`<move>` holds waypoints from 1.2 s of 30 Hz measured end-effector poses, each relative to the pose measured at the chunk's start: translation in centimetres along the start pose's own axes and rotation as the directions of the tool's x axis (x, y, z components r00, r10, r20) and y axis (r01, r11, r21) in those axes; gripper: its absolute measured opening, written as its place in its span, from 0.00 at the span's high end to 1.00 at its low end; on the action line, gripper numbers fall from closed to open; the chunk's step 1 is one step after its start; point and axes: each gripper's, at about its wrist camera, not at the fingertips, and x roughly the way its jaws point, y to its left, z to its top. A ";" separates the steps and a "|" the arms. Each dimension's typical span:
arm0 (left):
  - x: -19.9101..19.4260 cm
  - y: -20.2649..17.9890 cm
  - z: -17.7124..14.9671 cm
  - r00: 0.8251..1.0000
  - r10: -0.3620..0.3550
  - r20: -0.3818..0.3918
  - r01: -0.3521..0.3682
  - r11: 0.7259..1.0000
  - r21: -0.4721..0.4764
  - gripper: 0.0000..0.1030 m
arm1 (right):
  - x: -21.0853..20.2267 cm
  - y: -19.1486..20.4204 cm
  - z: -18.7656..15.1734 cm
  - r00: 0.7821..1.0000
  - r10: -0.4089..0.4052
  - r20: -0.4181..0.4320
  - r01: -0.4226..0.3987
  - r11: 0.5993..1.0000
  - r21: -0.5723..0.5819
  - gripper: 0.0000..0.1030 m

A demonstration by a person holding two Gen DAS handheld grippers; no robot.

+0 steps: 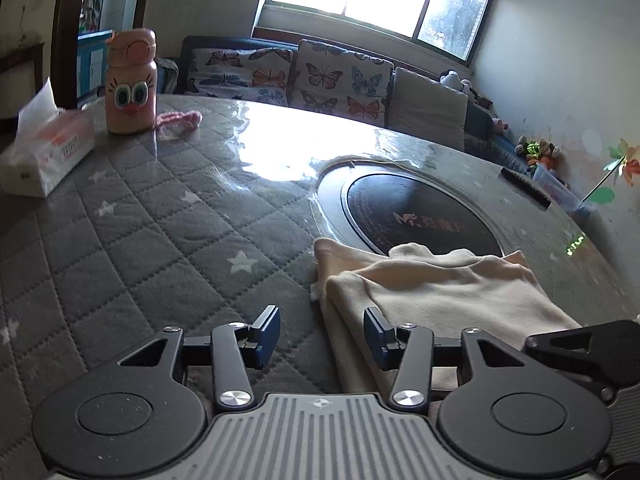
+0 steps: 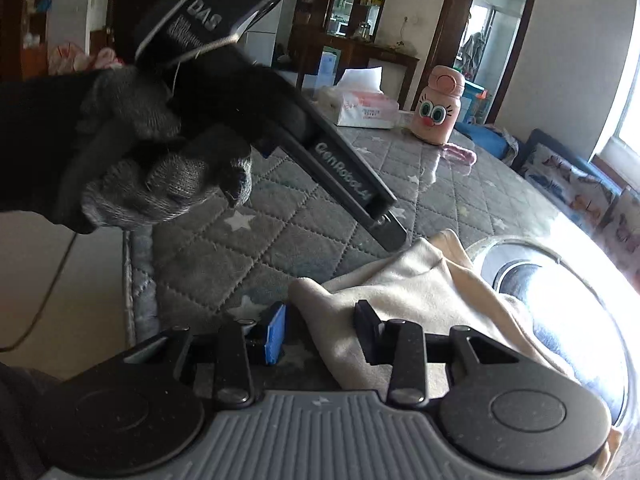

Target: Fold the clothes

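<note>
A cream garment (image 1: 432, 288) lies folded on the grey quilted table cover (image 1: 160, 240), partly over the round black hotplate (image 1: 416, 212). My left gripper (image 1: 322, 338) is open just above the garment's near left edge, its right finger over the cloth. In the right wrist view the same garment (image 2: 416, 292) lies ahead. My right gripper (image 2: 322, 332) is open at its near corner, straddling the cloth edge. The gloved hand (image 2: 132, 152) holding the left gripper's handle fills the upper left of that view.
A pink cartoon bottle (image 1: 130, 84), a tissue box (image 1: 44, 148) and a pink knitted strap (image 1: 180, 120) sit at the table's far left. A butterfly-print sofa (image 1: 320, 76) stands behind the table. The table's edge (image 2: 132, 300) drops to the floor at left.
</note>
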 end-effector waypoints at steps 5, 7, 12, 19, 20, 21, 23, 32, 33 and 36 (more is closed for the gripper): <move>0.6 0.0 -0.1 0.999 -0.036 -0.029 0.034 0.995 -0.091 0.47 | -0.4 -0.4 0.2 1.000 -0.023 0.014 0.023 0.999 0.037 0.84; 0.8 0.2 0.1 0.998 -0.055 -0.036 0.050 0.989 -0.139 0.47 | -0.8 -0.9 0.4 0.999 -0.018 0.027 0.016 0.997 0.075 0.85; 1.8 1.0 0.7 0.993 -0.103 -0.059 0.081 0.951 -0.298 0.47 | -2.1 -2.2 0.4 0.998 -0.009 0.069 -0.002 0.988 0.157 0.87; 3.0 1.2 1.1 0.985 -0.154 -0.079 0.103 0.888 -0.449 0.49 | -3.3 -3.2 -0.2 0.994 -0.011 0.113 -0.012 0.978 0.206 0.87; 3.2 1.2 1.1 0.985 -0.155 -0.082 0.101 0.883 -0.458 0.49 | -3.5 -3.2 -0.3 0.993 -0.011 0.117 -0.014 0.978 0.210 0.87; 3.4 1.2 1.1 0.984 -0.159 -0.084 0.102 0.879 -0.467 0.50 | -3.6 -3.3 -0.3 0.993 -0.011 0.121 -0.015 0.977 0.213 0.87; 3.7 1.3 1.0 0.982 -0.166 -0.090 0.103 0.869 -0.484 0.68 | -3.8 -3.4 -0.6 0.992 -0.009 0.126 -0.019 0.976 0.218 0.87; 3.9 1.5 0.7 0.983 -0.162 -0.085 0.101 0.868 -0.486 0.80 | -4.5 -4.3 -1.8 0.993 -0.001 0.120 -0.032 0.962 0.270 0.86; 3.9 1.5 0.7 0.984 -0.160 -0.085 0.099 0.870 -0.483 0.80 | -4.8 -4.7 -2.2 0.993 -0.008 0.117 -0.027 0.956 0.292 0.86; 3.9 1.3 0.7 0.984 -0.154 -0.085 0.096 0.876 -0.473 0.80 | -5.3 -6.8 -3.6 0.993 -0.067 0.093 0.028 0.929 0.368 0.86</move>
